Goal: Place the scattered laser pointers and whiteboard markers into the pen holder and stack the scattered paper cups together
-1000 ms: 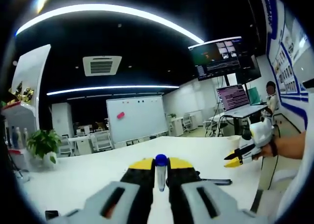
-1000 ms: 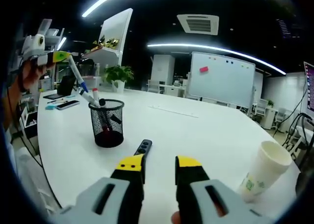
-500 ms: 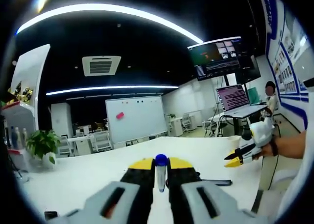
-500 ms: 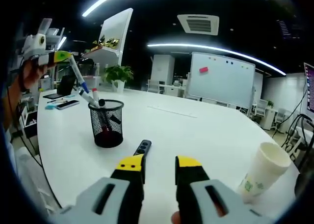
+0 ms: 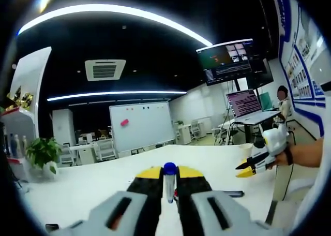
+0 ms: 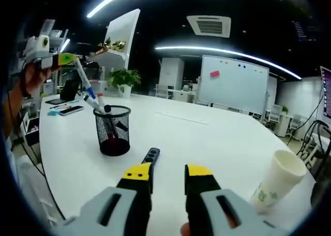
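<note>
Holding a blue-capped marker (image 5: 169,180) tight between the left gripper (image 5: 169,183) jaws, up in the air above and beside the black mesh pen holder (image 6: 113,129). Putting markers away, it seems. Next: tipping the marker down and dropping it into the holder, among the pens standing there. Right gripper (image 6: 168,181) waiting with jaws apart, holding nothing, over the white table (image 6: 207,137), just short of a black laser pointer (image 6: 150,155). Paper cup (image 6: 278,180) standing off to the side. Hard to tell what is lying deep inside the holder.
</note>
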The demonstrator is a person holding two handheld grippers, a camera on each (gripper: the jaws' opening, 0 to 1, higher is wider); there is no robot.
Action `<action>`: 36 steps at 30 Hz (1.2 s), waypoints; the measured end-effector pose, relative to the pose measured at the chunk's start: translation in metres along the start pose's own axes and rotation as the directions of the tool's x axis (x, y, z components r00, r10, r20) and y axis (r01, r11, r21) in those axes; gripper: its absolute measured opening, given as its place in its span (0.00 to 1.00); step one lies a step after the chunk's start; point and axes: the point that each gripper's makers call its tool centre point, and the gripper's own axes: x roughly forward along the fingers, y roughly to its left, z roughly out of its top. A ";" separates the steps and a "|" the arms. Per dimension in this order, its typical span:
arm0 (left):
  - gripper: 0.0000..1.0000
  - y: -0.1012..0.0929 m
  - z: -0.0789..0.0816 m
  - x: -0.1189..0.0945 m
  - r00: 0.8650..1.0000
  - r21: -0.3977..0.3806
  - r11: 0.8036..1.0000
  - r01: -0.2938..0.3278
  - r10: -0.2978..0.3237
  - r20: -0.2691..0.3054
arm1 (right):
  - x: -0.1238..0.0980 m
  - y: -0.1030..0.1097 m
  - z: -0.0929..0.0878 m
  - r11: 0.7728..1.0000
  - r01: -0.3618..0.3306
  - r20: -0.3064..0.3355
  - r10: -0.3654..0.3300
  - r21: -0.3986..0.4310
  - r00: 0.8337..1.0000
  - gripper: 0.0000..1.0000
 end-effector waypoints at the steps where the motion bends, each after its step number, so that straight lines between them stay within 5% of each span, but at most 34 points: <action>1: 0.11 0.000 0.000 0.000 1.000 0.000 1.000 0.001 -0.001 -0.001 | 0.000 0.000 0.000 1.000 0.000 -0.001 0.000 -0.001 1.000 0.24; 36: 0.11 -0.005 0.000 0.012 1.000 0.002 1.000 0.022 -0.022 0.003 | -0.003 -0.006 -0.004 1.000 0.013 -0.004 -0.012 0.007 1.000 0.24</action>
